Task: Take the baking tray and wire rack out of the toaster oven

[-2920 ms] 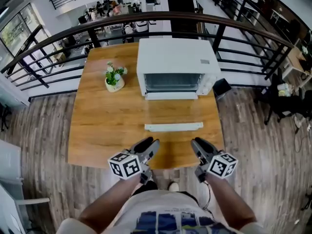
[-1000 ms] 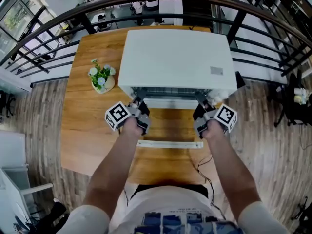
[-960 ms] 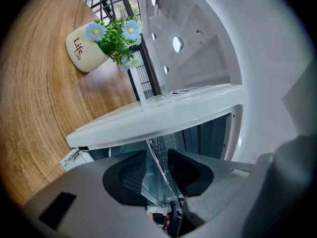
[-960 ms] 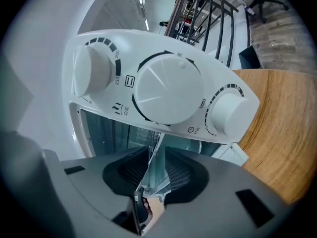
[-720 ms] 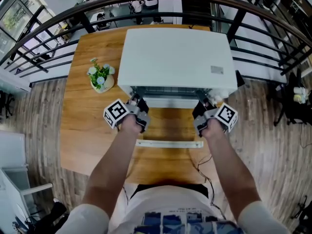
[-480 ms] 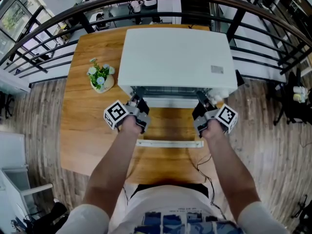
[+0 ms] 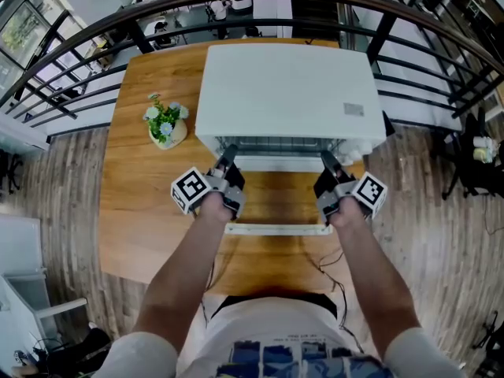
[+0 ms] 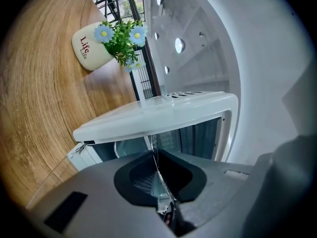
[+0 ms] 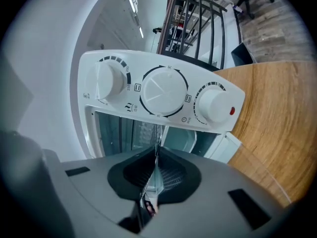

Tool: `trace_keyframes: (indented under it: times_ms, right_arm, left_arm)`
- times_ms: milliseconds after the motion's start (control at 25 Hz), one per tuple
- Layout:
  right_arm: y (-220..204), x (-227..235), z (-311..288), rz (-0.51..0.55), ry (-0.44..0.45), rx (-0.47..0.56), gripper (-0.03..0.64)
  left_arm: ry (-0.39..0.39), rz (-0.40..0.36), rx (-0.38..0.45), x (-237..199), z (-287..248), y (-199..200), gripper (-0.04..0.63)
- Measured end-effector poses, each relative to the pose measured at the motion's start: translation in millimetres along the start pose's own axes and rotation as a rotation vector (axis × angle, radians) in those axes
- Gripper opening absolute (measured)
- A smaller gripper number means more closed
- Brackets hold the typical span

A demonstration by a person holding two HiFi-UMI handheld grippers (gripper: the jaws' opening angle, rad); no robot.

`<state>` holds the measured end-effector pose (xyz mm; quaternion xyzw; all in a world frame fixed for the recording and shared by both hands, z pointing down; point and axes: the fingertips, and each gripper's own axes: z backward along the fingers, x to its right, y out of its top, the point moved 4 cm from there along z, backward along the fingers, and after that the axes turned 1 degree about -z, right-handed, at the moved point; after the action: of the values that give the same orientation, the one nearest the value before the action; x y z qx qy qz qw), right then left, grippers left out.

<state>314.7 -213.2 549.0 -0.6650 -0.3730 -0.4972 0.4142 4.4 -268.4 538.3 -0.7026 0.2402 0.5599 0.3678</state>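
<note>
Head view: both forearms reach fwd, left gripper point(image 7: 227, 166) and right gripper point(image 7: 325, 166) side by side w/ tips at the mouth of the toaster oven point(image 7: 287, 85). Left gripper view has its jaws just closed nearly all the way, pinching a thin metal edge of the wire rack point(image 8: 161, 175) (seen edge-on, grid of wires along it) that runs straight ahead into the cavity. Right gripper view shows the same, jaws just closed down on the rack's edge at the other side. Under both grippers lies the dropped-open glass door point(image 7: 276, 203), its white handle back by the hands. Right gripper's tips sit just beside the 3 white knobs point(image 9: 163, 90). Well off to the left gripper's left on the wood table point(image 7: 150, 211), flower pot point(image 7: 167, 124). Black railing point(image 7: 382, 31) beyond the oven.
</note>
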Motion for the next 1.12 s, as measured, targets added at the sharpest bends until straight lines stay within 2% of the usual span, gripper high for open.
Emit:
trace_keyframes:
  times_ms: [800, 1120]
  right_arm:
    - [-22.0, 0.8, 38.3, 0.0, 0.017, 0.014, 0.012]
    - [-31.2, 2.0, 54.5, 0.002, -0.004, 0.009, 0.013]
  left_arm:
    - [-0.004, 0.006, -0.025, 2.5, 38.4, -19.3, 0.008]
    - [-0.008, 0.014, -0.031, 3.5, 53.2, -27.9, 0.008]
